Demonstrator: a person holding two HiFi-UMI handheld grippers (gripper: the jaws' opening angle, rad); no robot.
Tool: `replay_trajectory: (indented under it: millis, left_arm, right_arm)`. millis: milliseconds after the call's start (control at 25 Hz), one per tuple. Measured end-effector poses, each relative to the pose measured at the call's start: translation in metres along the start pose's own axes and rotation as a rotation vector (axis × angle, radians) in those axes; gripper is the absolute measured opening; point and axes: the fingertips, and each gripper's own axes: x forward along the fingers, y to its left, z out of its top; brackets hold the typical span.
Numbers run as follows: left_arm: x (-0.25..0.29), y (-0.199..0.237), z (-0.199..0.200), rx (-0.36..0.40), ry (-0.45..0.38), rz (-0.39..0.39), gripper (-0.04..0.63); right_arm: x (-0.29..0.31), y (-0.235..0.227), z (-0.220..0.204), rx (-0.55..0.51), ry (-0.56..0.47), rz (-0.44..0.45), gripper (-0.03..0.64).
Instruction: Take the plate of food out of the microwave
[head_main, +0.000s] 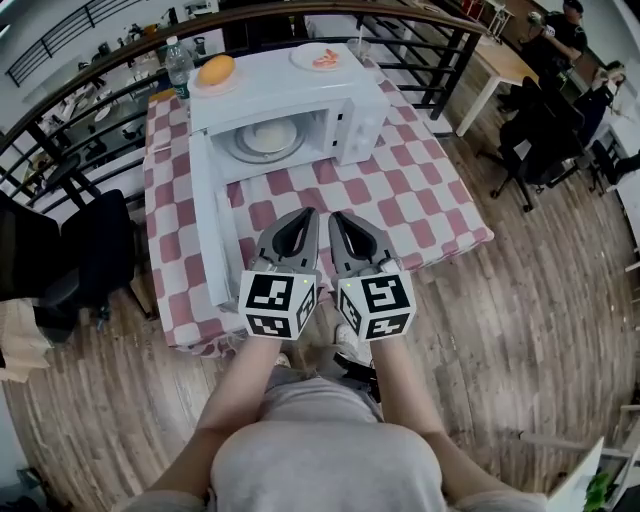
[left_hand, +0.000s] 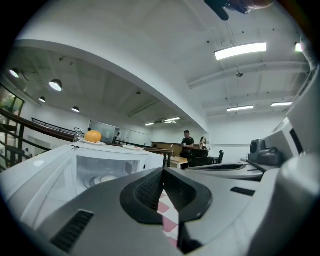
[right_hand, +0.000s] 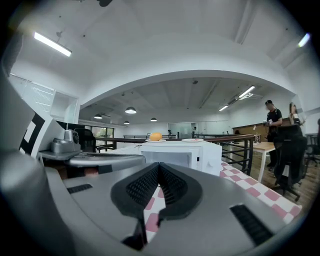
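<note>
White plate (head_main: 270, 136) sits inside the open microwave (head_main: 350, 120), beyond both grippers.
Left gripper (head_main: 303, 218) and right gripper (head_main: 342, 220), jaws closed on nothing, sit side by side; the plate lies ahead, slightly left, nearer the left one.

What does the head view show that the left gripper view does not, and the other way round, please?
Only the head view shows the person's arms, the marker cubes and the wooden floor. Only the left gripper view shows the ceiling lights. Both show the white microwave, the plate inside it, the orange food on top, the checked cloth and the left gripper, shut and empty.
</note>
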Motion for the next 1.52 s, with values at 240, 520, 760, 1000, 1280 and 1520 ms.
replay_trajectory:
  millis: [240,520,760,1000,1280,1520]
  left_arm:
    - [0.027,0.014,0.003,-0.018,-0.012,0.108,0.003]
    - [0.053,0.03,0.004,-0.024,-0.02,0.219,0.002]
    - [0.071,0.035,0.007,-0.032,-0.037,0.302,0.003]
    - [0.087,0.029,0.005,-0.039,-0.042,0.364,0.003]
    - [0.098,0.027,-0.004,-0.035,-0.011,0.389,0.003]
    - [0.105,0.038,-0.008,-0.085,-0.024,0.404,0.003]
  right_arm:
    - [0.019,-0.028,0.006,-0.003,-0.008,0.071,0.023]
    - [0.043,-0.051,0.003,-0.009,-0.003,0.171,0.023]
    - [0.061,-0.065,0.007,-0.032,-0.009,0.278,0.023]
    - [0.067,-0.08,0.007,-0.054,-0.01,0.362,0.023]
    - [0.071,-0.091,0.0,-0.042,-0.011,0.4,0.023]
    - [0.077,-0.094,-0.003,-0.048,-0.012,0.414,0.023]
